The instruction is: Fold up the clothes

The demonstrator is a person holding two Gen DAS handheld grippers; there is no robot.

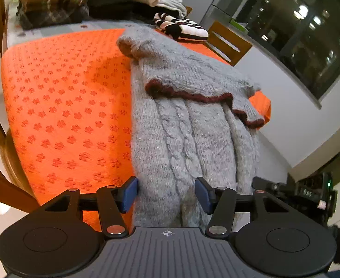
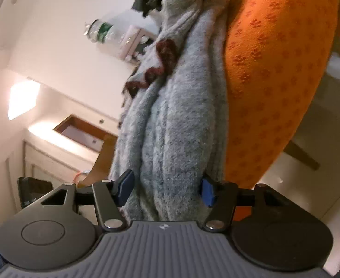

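Your left gripper [image 1: 166, 193] and right gripper [image 2: 165, 188] each clamped the grey cable-knit sweater [image 1: 188, 125] at the orange-covered bench's [image 1: 61, 106] near edge; folded clothes piles [image 1: 51, 2] crowded the far edge.

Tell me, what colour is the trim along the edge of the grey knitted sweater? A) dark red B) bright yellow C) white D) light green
A: the grey sweater on the orange cloth has a wavy dark red edge, also seen from the right wrist.

you have: white walls [image 1: 274, 97]; a dark window [image 1: 309, 34] showing reflected lights; wooden chairs [image 1: 227, 42] beside the table; white cabinets [image 2: 54, 153] under a bright lamp glow [image 2: 22, 99].
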